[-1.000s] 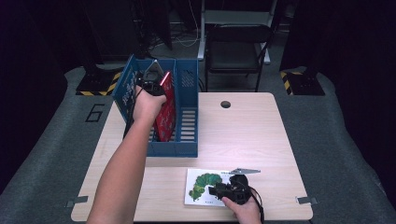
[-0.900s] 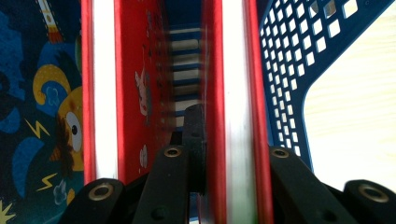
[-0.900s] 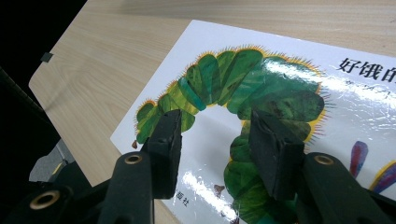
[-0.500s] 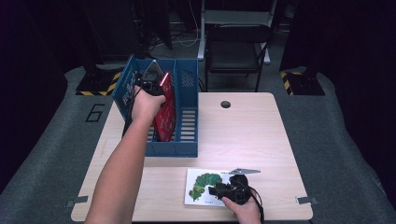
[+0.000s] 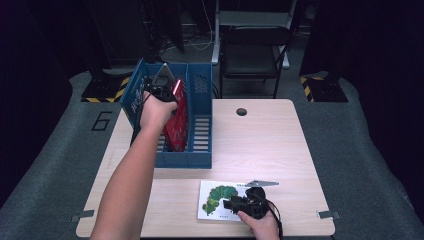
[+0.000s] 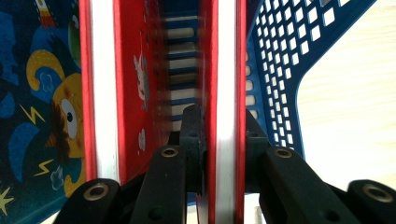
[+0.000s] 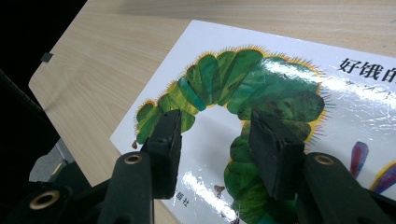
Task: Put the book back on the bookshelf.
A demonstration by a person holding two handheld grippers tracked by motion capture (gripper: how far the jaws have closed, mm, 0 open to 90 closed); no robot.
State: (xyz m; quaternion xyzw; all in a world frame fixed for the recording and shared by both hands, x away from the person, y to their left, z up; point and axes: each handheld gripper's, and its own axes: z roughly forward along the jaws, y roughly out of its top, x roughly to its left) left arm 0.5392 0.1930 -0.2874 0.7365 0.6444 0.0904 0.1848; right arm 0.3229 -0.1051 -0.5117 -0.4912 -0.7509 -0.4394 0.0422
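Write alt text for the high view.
A person's left claw grips a red book upright in a blue crate. The right claw rests open over a caterpillar picture book flat on the wooden table.

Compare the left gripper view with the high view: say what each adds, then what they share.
Left gripper view, close up: the left gripper clamped on the edge of the red book, with a cartoon-covered blue book beside it. High view: the caterpillar book lying on the table, the right gripper open over it, and a chair behind. Both: the red book, the blue crate and the pale tabletop.
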